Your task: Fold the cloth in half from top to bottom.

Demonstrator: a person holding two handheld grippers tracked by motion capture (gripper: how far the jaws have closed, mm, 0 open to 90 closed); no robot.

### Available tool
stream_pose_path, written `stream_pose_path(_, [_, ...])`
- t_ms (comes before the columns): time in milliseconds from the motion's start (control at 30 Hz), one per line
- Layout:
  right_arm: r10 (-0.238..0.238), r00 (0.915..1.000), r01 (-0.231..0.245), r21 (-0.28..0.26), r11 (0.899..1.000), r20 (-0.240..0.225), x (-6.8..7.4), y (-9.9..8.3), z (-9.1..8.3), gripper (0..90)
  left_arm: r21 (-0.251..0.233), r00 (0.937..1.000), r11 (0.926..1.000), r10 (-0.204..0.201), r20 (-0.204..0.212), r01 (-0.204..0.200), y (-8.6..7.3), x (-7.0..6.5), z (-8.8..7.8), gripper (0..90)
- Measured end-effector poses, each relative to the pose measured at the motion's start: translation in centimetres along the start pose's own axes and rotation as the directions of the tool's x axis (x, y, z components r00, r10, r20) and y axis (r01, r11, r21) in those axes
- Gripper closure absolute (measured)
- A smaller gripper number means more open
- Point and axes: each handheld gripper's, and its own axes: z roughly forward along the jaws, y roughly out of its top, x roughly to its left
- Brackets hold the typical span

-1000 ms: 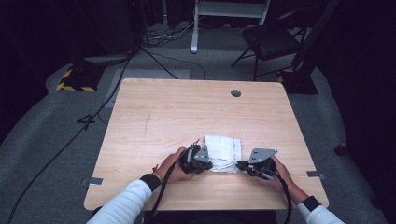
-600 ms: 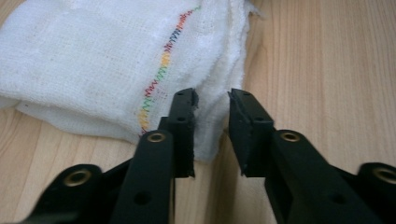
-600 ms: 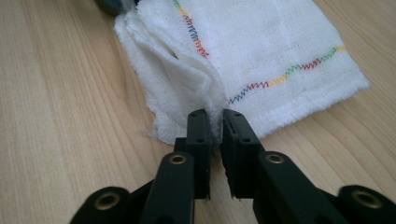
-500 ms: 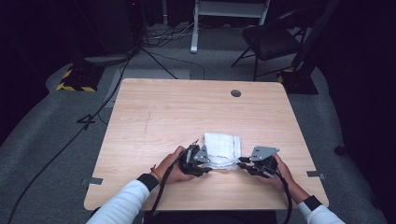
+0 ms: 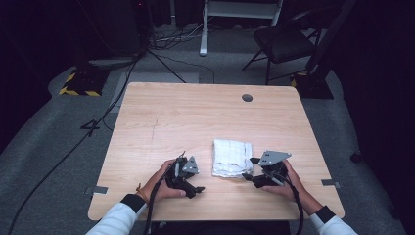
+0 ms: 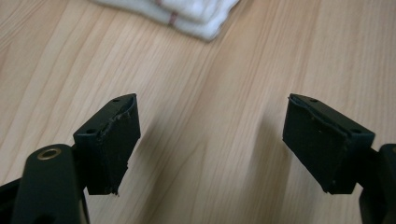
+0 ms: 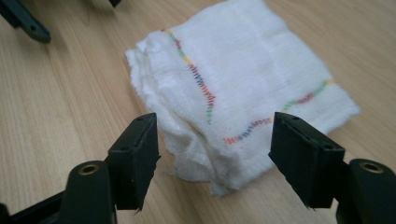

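The wooden table (image 5: 195,122) is taking up most of the high view, its far half and left side lying bare, with a small round grommet (image 5: 247,98) sitting near the far edge. Grey carpet is surrounding it, and a dark chair (image 5: 284,44) and a white stand (image 5: 240,14) are standing well beyond the far edge, partly lost in shadow.

The folded white cloth (image 5: 232,157) is lying flat on the near right part of the table, between the two grippers, its near corner coming close to the front edge. In the right gripper view the cloth (image 7: 243,88) is showing coloured stitched lines and a rumpled, layered near corner.

The right gripper (image 5: 252,171) is resting just beside the cloth's right edge; its jaws have just been opening and are standing spread, the cloth's corner lying between them with no pad visibly pressing it. The left gripper (image 5: 193,183) is sitting clear of the cloth, over bare wood; its jaws have likewise just been opening and are standing wide apart with nothing between them.

In the left gripper view the cloth (image 6: 187,14) is being cut off by the top edge.
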Motion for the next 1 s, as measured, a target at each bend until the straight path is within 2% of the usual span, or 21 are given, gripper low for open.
stream_pose_path(100, [-0.007,0.9999,0.007,0.032,0.999,-0.008,0.4,-0.1,1.2,31.0,0.013,0.9998,0.9999,-0.002,-0.021,0.002,-0.7,0.4,-0.4,18.7])
stream_pose_path(167, [-0.006,0.9999,0.005,0.054,0.999,0.014,0.6,-0.1,2.0,30.1,0.015,0.9993,0.9999,0.0,-0.038,0.0,-1.1,0.7,-0.8,17.4])
stream_pose_path(233, [-0.014,0.9991,0.01,0.075,0.997,0.04,0.6,-0.2,2.8,29.2,0.01,0.999,0.9998,-0.019,-0.041,0.019,-1.7,1.3,-1.1,16.6])
stream_pose_path(333, [0.001,0.9978,-0.005,0.064,0.998,0.066,0.5,0.2,3.5,29.2,-0.009,0.9976,0.9978,-0.065,-0.023,0.065,-2.6,2.2,-1.5,16.4])
stream_pose_path(467, [0.021,0.9965,-0.024,0.042,0.999,0.081,-0.1,0.5,4.2,32.8,-0.026,0.9943,0.9949,-0.099,-0.04,0.098,-3.3,2.6,-1.9,16.3])
stream_pose_path(500, [0.027,0.9959,-0.031,0.039,0.999,0.087,-0.3,0.7,4.5,33.5,-0.029,0.9942,0.9952,-0.095,-0.051,0.094,-3.5,2.6,-1.9,16.2])
stream_pose_path(700, [0.049,0.9941,-0.053,0.036,0.998,0.097,-1.5,1.8,5.9,33.6,-0.103,0.9942,0.9908,-0.093,-0.054,0.088,-4.6,2.6,-1.9,15.4])
stream_pose_path(1000, [0.065,0.9918,-0.069,0.029,0.997,0.11,-3.3,3.2,7.8,33.9,-0.104,0.9921,0.9896,-0.107,-0.066,0.1,-4.8,2.7,-2.1,15.2])
